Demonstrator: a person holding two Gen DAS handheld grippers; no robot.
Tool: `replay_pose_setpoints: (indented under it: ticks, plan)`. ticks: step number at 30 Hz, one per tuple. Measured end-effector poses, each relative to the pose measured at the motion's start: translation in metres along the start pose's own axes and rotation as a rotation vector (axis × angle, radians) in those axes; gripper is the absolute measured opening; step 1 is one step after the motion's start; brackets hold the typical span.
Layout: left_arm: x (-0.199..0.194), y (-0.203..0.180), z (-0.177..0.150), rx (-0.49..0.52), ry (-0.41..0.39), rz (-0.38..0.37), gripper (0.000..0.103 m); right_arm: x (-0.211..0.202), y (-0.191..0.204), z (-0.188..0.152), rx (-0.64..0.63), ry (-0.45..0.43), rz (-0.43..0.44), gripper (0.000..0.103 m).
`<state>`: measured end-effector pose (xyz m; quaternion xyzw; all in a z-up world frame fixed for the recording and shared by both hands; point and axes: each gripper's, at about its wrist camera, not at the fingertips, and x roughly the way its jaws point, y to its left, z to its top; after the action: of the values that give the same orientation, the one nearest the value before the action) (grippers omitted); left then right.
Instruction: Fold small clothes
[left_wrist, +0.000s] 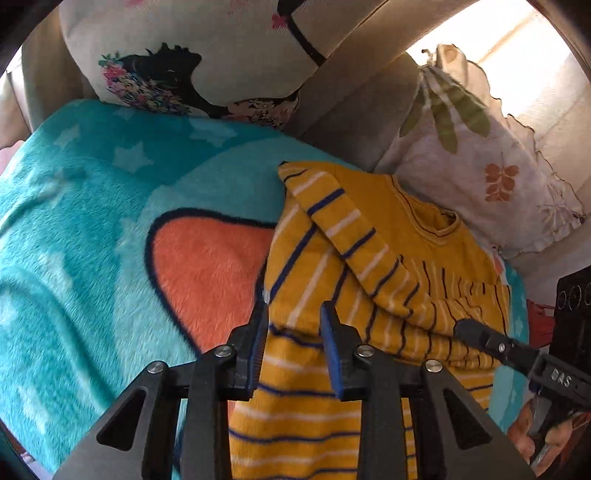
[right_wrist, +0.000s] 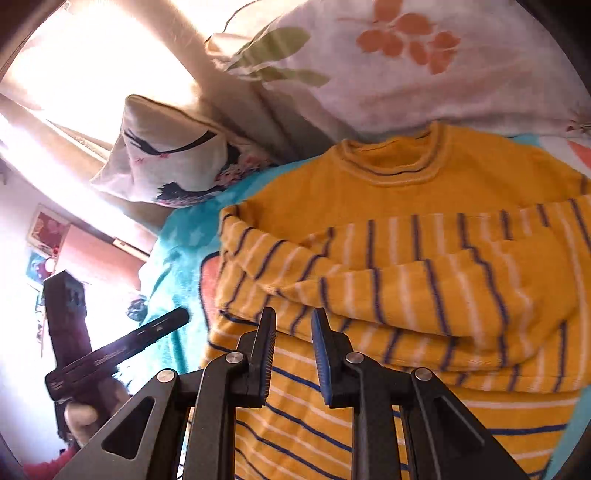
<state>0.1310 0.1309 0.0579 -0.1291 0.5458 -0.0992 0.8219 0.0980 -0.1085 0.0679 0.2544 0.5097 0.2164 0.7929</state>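
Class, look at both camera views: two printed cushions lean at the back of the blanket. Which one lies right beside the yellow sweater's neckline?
The cushion with orange leaves, next to the sweater collar. The cushion with the black figure sits farther along the teal blanket.

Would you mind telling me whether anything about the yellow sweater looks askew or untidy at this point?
Slightly. On the yellow striped sweater, the striped sleeves are folded across the chest but overlap at uneven slants, leaving a bunched ridge rather than a flat fold. It lies on the teal blanket. Nothing looks damaged or spilled.
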Motion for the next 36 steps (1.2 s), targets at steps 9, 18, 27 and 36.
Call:
replay_pose_setpoints:
  ticks: [9,18,27,36]
  plan:
    - [0.055,0.036,0.019,-0.044,0.098,-0.13,0.022,0.116,0.008,0.035,0.073,0.221,0.023,0.016]
    - [0.056,0.04,0.018,-0.024,0.101,-0.161,0.023,0.082,0.041,0.071,-0.049,-0.059,-0.326,0.01]
    - [0.054,0.05,0.016,-0.026,0.092,-0.197,0.023,0.152,0.059,0.075,0.08,0.224,0.09,0.01]
    - [0.052,0.056,0.013,-0.031,0.079,-0.205,0.023,0.173,0.058,0.13,-0.036,-0.008,-0.39,0.007]
